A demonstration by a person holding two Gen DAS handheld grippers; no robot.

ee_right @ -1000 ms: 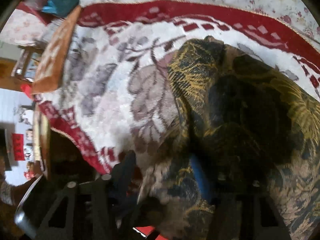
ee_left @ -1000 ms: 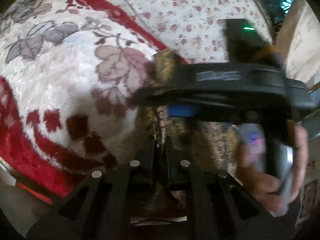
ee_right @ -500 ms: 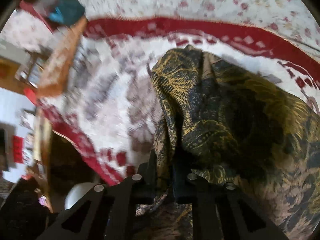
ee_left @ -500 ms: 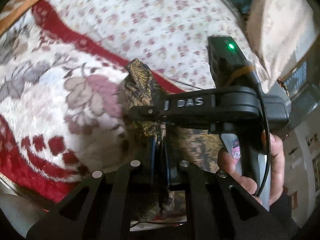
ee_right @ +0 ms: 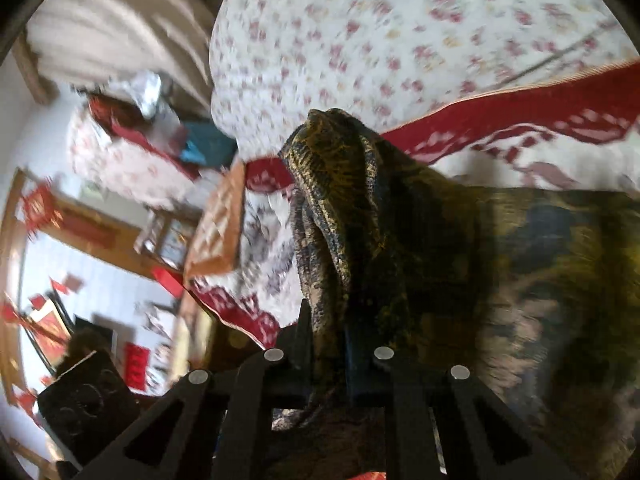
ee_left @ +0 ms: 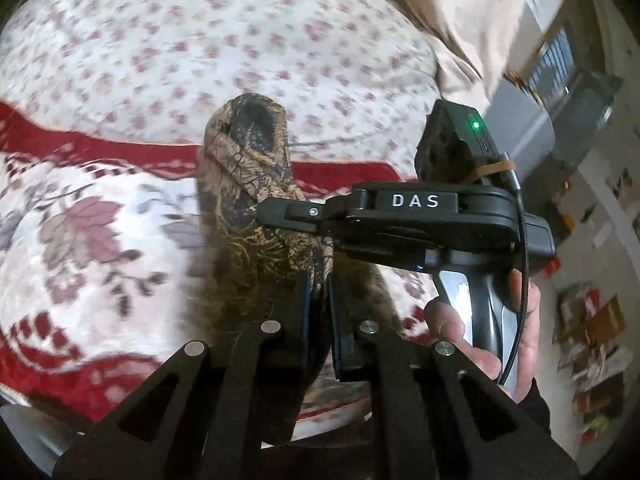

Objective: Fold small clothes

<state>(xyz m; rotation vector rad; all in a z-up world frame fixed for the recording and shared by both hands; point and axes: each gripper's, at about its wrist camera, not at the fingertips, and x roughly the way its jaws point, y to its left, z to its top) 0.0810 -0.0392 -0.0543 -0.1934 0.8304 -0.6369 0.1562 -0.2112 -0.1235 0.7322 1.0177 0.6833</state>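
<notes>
A dark gold-and-black patterned garment is lifted off the bed, bunched and hanging. My left gripper is shut on a fold of it. My right gripper is shut on another fold of the same garment, which drapes off to the right in that view. In the left wrist view the right gripper's body, marked DAS, crosses just right of the cloth, held by a hand. The two grippers are close together.
Below lies a white, red-bordered floral blanket on a bed with a small-flowered sheet. A wooden board lies at the bed's far edge. Cluttered room and floor show beyond the bed.
Both grippers have risen and tilted up, lifting the garment off the blanket. The right gripper, open around the cloth a second ago, has shut on it.
</notes>
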